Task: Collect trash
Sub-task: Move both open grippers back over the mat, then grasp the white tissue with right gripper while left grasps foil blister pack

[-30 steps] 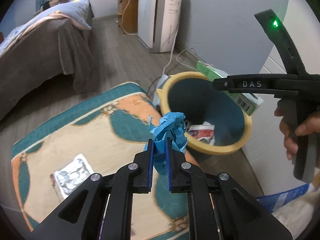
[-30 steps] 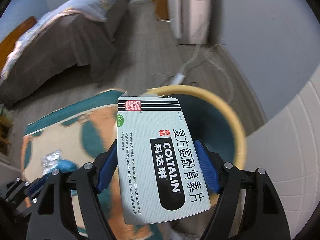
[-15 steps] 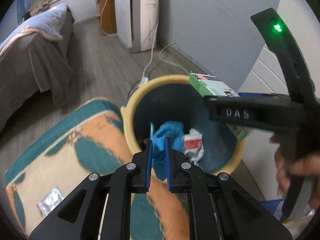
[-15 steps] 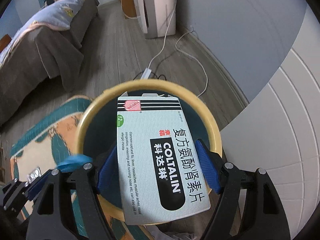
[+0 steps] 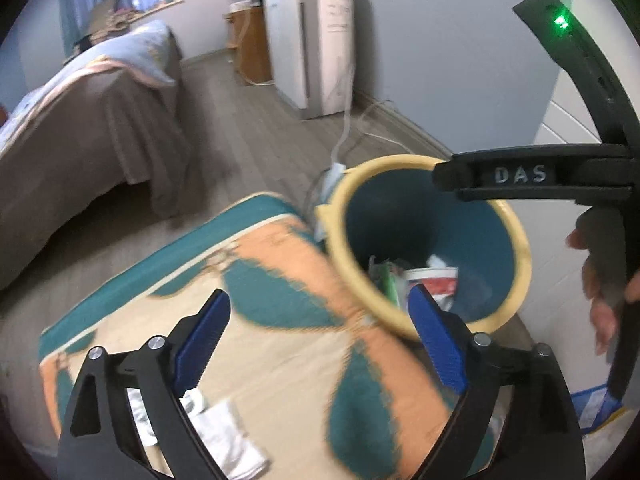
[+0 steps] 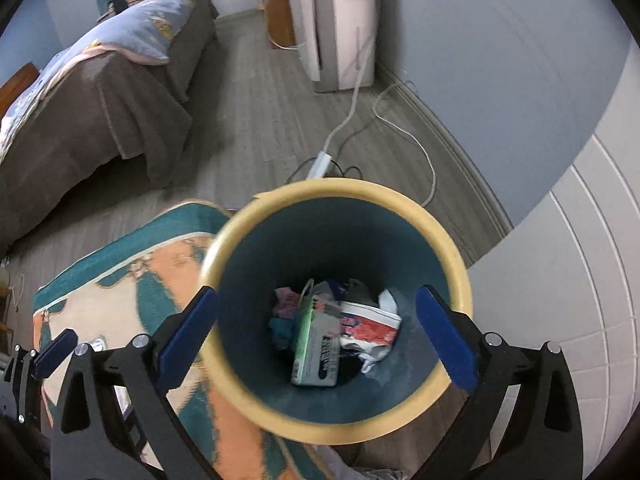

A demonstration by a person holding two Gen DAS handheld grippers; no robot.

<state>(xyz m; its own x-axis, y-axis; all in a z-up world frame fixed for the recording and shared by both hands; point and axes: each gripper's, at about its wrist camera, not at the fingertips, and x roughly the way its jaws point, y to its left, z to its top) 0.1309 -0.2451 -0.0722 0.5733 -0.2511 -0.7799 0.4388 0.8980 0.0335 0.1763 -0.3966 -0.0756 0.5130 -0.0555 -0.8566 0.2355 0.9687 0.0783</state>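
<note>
Both our tongs, left tongs (image 5: pixel 316 344) and right tongs (image 6: pixel 316 336), just sprang wide, empty. Medicine box (image 6: pixel 316 344) lies in the bin (image 6: pixel 456 260) under the right tongs. Risk: white wrappers (image 5: pixel 224 436) below the left tongs get overlooked; swinging back could clip the bin rim and tip it.

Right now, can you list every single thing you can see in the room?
bin: one, yellow rim, teal inside, on the floor beside the rug
medicine box: one, white and green, in the bin
red and white wrapper: one, in the bin
rug: one, teal, orange and cream, on the floor
white paper: crumpled, on the rug
bed: one, brown cover, blue bedding, far left
white appliance: one, against the wall
white cable: on the floor
left claw: blue pads, open, empty
right claw: blue pads, open, above the bin
hand: one, holding the right claw's handle
</note>
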